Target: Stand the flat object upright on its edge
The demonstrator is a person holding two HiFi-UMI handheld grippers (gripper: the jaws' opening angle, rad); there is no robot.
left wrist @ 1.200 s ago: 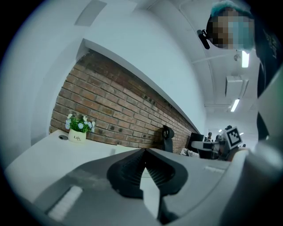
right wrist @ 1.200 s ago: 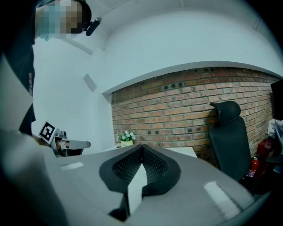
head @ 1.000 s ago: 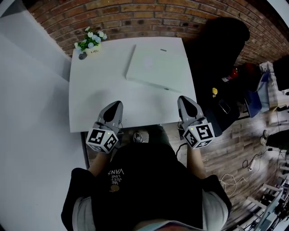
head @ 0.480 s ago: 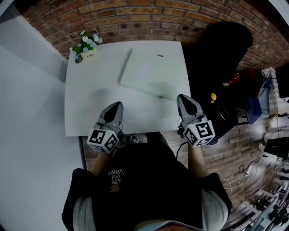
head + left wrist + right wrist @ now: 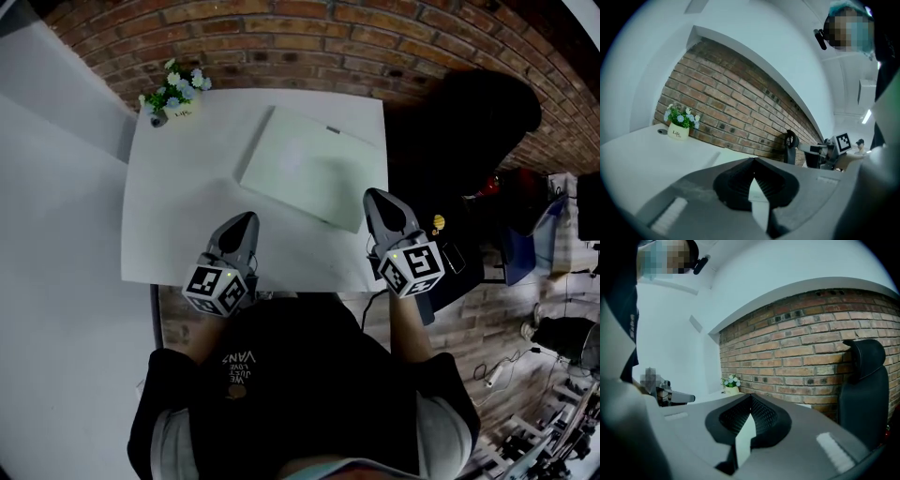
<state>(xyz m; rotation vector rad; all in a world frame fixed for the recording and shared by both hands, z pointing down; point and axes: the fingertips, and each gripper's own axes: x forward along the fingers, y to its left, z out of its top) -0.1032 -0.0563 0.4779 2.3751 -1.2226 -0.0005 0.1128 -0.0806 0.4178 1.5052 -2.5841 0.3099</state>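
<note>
A flat white slab (image 5: 312, 167), like a closed laptop, lies on the white table (image 5: 178, 216), toward its far right. My right gripper (image 5: 373, 195) is shut and empty, its tip beside the slab's near right corner; I cannot tell whether they touch. My left gripper (image 5: 245, 218) is shut and empty over the table's near part, a short way from the slab's near left edge. In the left gripper view the shut jaws (image 5: 753, 160) point along the table, and the slab's edge (image 5: 723, 158) shows just past them. In the right gripper view the gripper (image 5: 750, 395) is also shut with nothing in it.
A small pot of flowers (image 5: 172, 92) stands at the table's far left corner, against a brick wall (image 5: 309, 47). A black chair (image 5: 483, 117) is at the table's right. The person's dark shirt (image 5: 300, 384) fills the lower part of the head view.
Both grippers reach slightly further over the table, still shut. The right one has come closer to the slab's near right corner. The head view has shifted a little.
</note>
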